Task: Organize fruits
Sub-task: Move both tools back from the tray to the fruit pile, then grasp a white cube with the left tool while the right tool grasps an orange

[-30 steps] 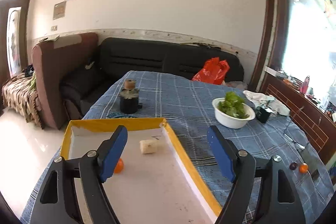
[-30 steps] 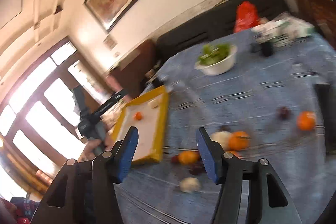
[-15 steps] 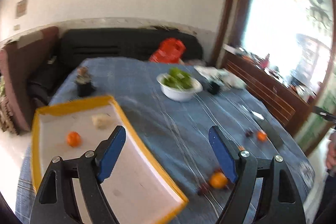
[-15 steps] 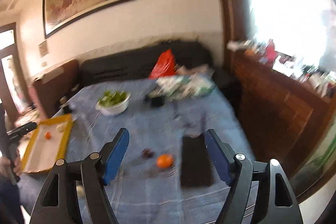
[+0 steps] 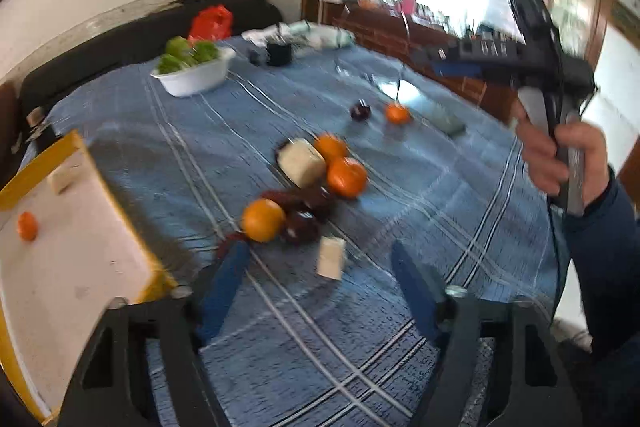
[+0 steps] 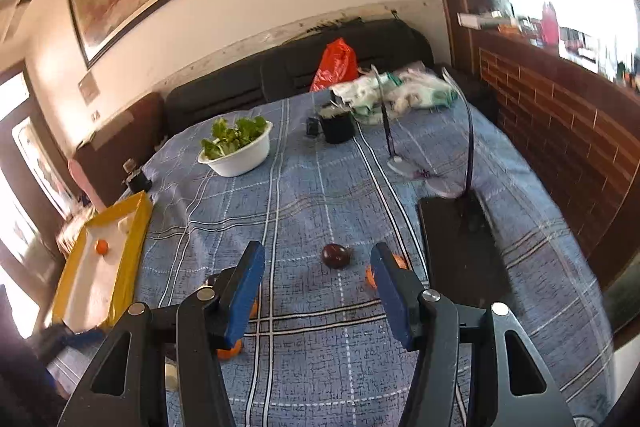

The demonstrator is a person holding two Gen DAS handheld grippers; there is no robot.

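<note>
Both claws (image 5: 320, 279) (image 6: 318, 291) agape above fruit.

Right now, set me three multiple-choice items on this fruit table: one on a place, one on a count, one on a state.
1. Where does the white bowl of greens stand?
A. inside the yellow-rimmed tray
B. on the blue checked tablecloth
C. on the black sofa

2. How many oranges lie in the yellow-rimmed tray?
A. one
B. three
C. none

3. How do the jaws of the right gripper stand?
A. shut on a plum
B. shut on nothing
C. open and holding nothing

Answers:
1 B: the bowl sits on the blue checked tablecloth, apart from the tray.
2 A: a single orange lies in the tray, along with a pale chunk.
3 C: the blue pads stand wide apart, and the dark plum lies on the cloth beyond them.
</note>
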